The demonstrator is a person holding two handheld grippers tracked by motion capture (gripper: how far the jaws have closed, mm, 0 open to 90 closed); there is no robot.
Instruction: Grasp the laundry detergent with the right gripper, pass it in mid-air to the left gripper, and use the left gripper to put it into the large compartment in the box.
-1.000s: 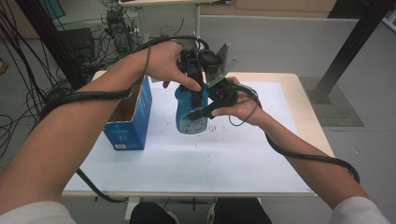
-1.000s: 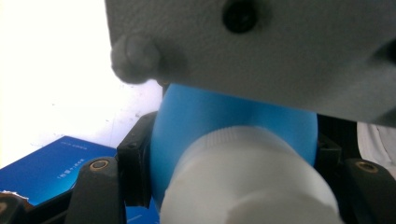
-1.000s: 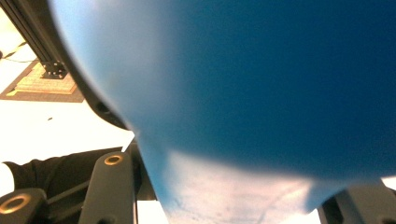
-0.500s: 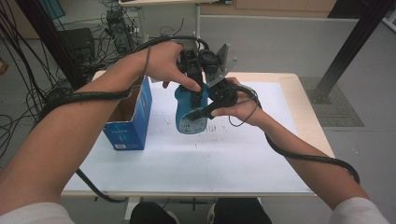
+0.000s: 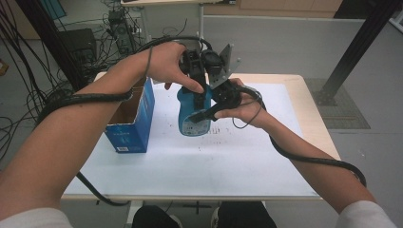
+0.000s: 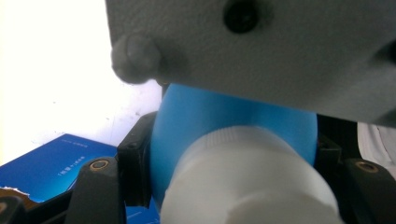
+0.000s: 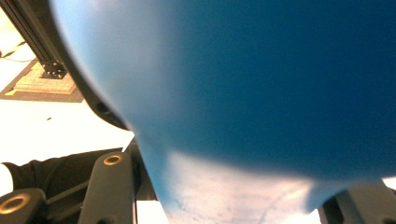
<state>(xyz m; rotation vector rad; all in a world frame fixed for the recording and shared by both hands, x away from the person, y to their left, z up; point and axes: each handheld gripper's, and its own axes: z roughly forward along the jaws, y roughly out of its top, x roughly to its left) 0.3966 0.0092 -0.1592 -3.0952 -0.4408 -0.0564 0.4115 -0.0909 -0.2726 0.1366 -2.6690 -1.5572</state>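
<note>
Above the white bench point(image 5: 237, 161), nothing had shifted over the last second: the right tongs point(image 5: 202, 115) stayed clamped on the belly of the one blue bottle point(image 5: 192, 121), and the left tongs point(image 5: 196, 88) stayed clamped at its white cap point(image 6: 243, 182), so the cap was probably about to be twisted. Farther left stood one open blue box point(image 5: 135, 121).
</note>
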